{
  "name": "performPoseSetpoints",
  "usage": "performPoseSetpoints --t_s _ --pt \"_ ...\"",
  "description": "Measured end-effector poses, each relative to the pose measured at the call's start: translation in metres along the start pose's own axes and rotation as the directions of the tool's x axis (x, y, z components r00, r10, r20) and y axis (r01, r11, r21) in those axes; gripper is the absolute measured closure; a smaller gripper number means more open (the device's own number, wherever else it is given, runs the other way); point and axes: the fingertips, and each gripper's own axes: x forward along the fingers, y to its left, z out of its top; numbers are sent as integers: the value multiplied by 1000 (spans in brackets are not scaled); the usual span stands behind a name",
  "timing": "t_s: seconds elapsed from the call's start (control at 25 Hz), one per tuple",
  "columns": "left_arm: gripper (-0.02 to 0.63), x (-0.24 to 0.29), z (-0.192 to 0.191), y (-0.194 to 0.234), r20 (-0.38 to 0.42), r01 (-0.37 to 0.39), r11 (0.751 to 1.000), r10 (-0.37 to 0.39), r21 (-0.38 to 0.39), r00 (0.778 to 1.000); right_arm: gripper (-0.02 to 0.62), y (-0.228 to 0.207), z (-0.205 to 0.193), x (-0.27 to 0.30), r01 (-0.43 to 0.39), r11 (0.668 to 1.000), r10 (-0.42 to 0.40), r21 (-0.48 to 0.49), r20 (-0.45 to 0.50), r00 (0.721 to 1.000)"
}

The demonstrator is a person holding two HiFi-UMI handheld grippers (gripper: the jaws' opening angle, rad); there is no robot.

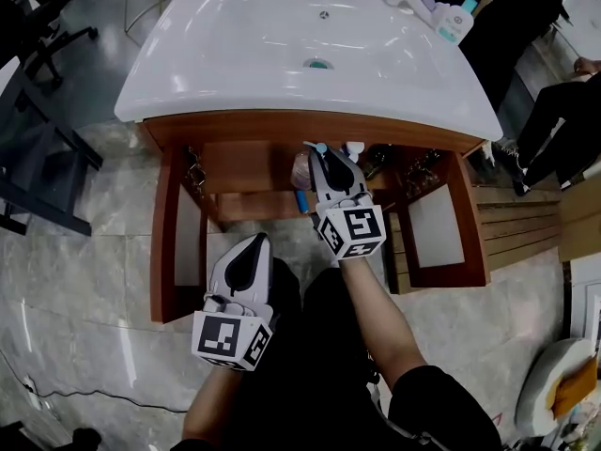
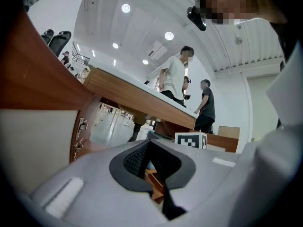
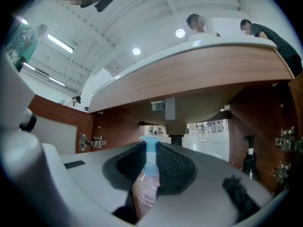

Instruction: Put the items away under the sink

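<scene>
Bottle (image 3: 147,193) — one, blue-capped — sits clamped in the right tool (image 3: 150,146); the left tool (image 1: 259,241), second of two, is closed, empty.

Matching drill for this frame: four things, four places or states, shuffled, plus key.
Things:
1. pink pump bottle
2. left gripper
3. dark pump bottle
4. white bottles

Places or states:
A. on the back right corner of the sink
B. clamped in the jaws of the right gripper
C. already standing under the sink, by the right wall of the cabinet
D. nothing between its jaws

Pairs: 1-B, 2-D, 3-C, 4-A
</scene>
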Motion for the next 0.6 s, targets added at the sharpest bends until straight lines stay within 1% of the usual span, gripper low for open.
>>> performPoseSetpoints --t_s 0.6 --pt "600 -7 -6 3 -1 7 1000 -7 -9 1000 525 -4 -10 20 27 999 -27 -17 -11 1000"
